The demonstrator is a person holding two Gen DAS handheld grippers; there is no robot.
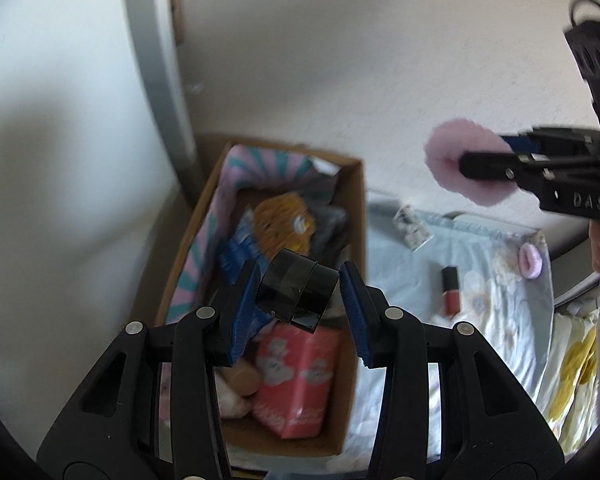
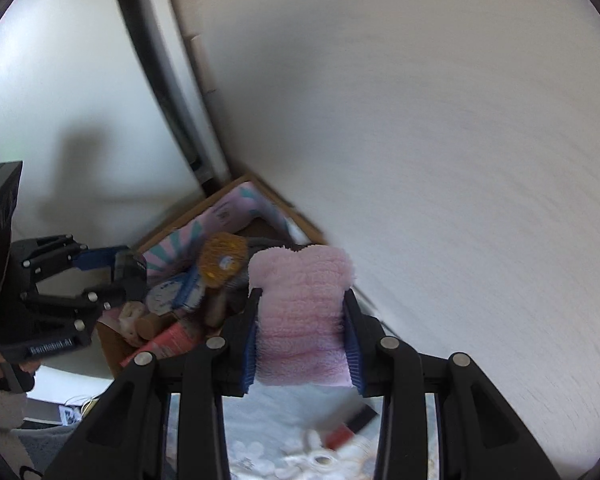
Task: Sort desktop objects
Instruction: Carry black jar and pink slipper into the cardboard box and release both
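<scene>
- Desktop objects: two are in transit. The black cylindrical container [image 1: 298,292] sits between the blue pads of your left gripper [image 1: 300,304], jaws drawn narrow around it; the pink fluffy pad [image 2: 302,320] is pinched between the pads of your right gripper [image 2: 302,328], its pile bulging above them.
- Destination: the cardboard box [image 1: 356,216] stands against the wall, already holding a pink carton [image 1: 296,384], an orange-printed packet [image 1: 278,224] and other soft items.
- Position of loads: in the left wrist view the black container hangs directly above the box's open interior. In the right wrist view the pink pad is near the box's rim, seemingly just short of the opening.
- Remaining items: a red nail-polish bottle [image 1: 450,290], a small clear packet [image 1: 412,226] and a pink ring-shaped item [image 1: 532,262] lie on the floral cloth [image 1: 500,320] beside the box.
- Step in hand, as judged: carrying both picks to the box for deposit.
- Next move calls for: lower your left gripper toward a free gap before you widen the jaws, as the container looks hard and may roll or bounce. Bring your right gripper fully over the opening, keeping the two grippers clear of each other.
</scene>
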